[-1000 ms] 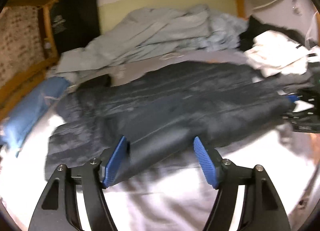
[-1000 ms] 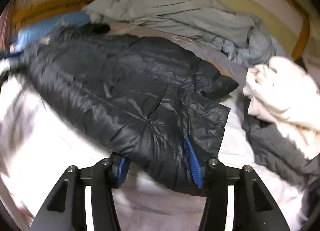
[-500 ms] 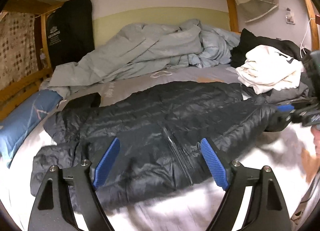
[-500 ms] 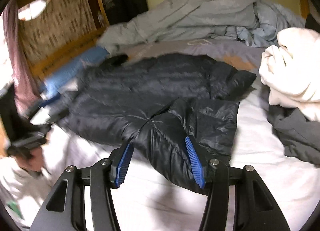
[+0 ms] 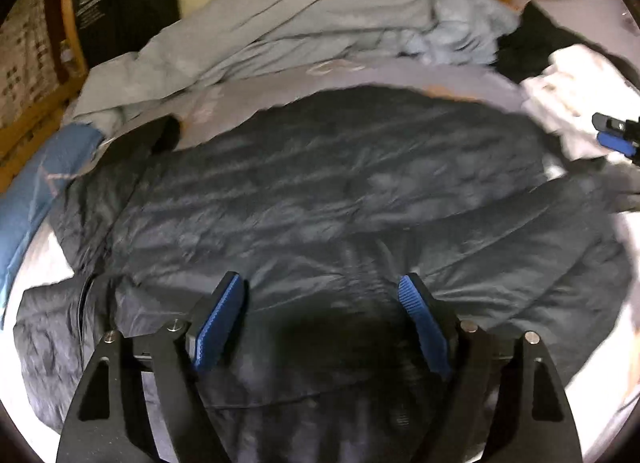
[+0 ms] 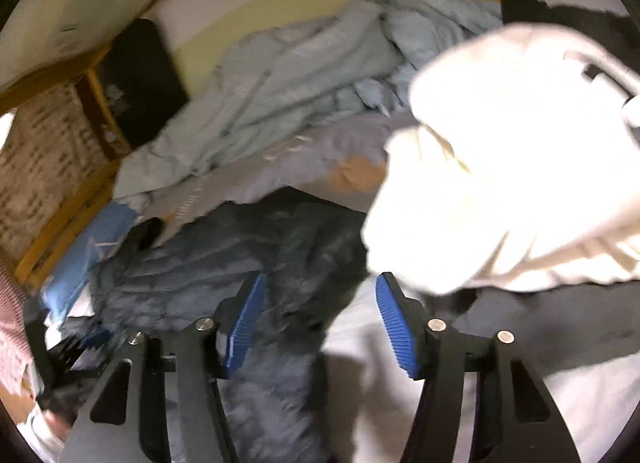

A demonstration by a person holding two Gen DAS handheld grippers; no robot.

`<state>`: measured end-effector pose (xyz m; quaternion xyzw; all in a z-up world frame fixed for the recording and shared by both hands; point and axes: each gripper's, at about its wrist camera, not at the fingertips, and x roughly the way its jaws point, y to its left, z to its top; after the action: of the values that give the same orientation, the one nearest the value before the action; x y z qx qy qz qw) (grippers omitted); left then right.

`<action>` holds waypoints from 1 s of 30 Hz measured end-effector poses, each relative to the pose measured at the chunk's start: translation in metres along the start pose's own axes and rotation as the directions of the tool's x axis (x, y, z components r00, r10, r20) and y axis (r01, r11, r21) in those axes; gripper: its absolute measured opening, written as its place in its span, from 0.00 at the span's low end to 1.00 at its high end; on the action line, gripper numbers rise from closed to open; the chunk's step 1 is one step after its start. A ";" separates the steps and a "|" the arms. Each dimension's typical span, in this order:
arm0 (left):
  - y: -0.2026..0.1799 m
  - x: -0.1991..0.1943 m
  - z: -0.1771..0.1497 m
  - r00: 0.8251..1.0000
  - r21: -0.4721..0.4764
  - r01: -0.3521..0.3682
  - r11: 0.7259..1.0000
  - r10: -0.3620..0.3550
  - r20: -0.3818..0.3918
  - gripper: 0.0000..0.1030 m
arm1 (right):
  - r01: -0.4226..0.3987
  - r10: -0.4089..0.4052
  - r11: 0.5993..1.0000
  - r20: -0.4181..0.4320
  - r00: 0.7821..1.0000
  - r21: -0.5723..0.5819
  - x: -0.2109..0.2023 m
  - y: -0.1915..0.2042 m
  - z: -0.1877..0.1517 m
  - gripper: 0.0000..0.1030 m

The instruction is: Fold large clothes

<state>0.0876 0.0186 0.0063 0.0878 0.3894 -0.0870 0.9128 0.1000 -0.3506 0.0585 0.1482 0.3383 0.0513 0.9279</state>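
A large dark navy puffer jacket (image 5: 320,191) lies spread across the bed, its front zip running toward me. My left gripper (image 5: 322,315) is open and empty, low over the jacket's near hem. The jacket also shows in the right wrist view (image 6: 248,259), with one end of it between that gripper's fingers. My right gripper (image 6: 318,319) is open and empty over the jacket's right end, and it shows at the right edge of the left wrist view (image 5: 614,137).
A crumpled light blue duvet (image 5: 304,19) lies at the back. A white garment (image 6: 508,167) on dark grey clothes (image 6: 560,323) sits at the right. A blue pillow (image 5: 36,187) lies left, by the wooden bed frame (image 5: 24,135). White sheet (image 6: 400,403) covers the near bed.
Both grippers have moved forward and lower toward the jacket. The right gripper has swung right, close to the white garment, and its jaws stand wider.
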 end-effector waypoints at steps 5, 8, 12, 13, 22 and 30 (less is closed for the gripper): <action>-0.007 0.008 -0.010 1.000 0.057 -0.003 0.998 0.002 0.003 0.78 | 0.040 -0.041 0.999 -0.209 0.977 -0.008 0.078 -0.005 0.014 0.50; -0.009 0.008 -0.013 1.000 0.067 -0.009 0.998 0.008 0.006 0.78 | -0.028 0.054 0.995 -0.279 0.959 0.096 0.111 -0.015 0.017 0.57; -0.017 0.001 -0.012 0.998 0.087 -0.031 0.996 0.027 0.051 0.77 | -0.073 0.088 0.995 -0.257 0.962 0.070 0.119 -0.014 0.016 0.56; -0.021 -0.002 -0.013 0.997 0.103 -0.032 0.994 0.025 0.067 0.76 | -0.096 0.103 0.995 -0.236 0.966 0.041 0.117 -0.011 0.017 0.47; -0.035 -0.055 -0.010 0.967 0.154 0.034 0.987 -0.072 0.244 0.76 | -0.297 0.269 0.919 -0.142 0.953 -0.257 0.056 0.065 0.016 0.08; -0.011 -0.077 0.009 0.944 0.045 0.097 0.994 -0.106 0.313 0.76 | -0.380 0.246 0.847 -0.358 0.900 -0.372 0.078 0.134 -0.046 0.08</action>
<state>0.0390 0.0125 0.0668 0.0658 0.2416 -0.1524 0.9561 0.1306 -0.1971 0.0185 -0.0173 0.4247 0.2991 0.8543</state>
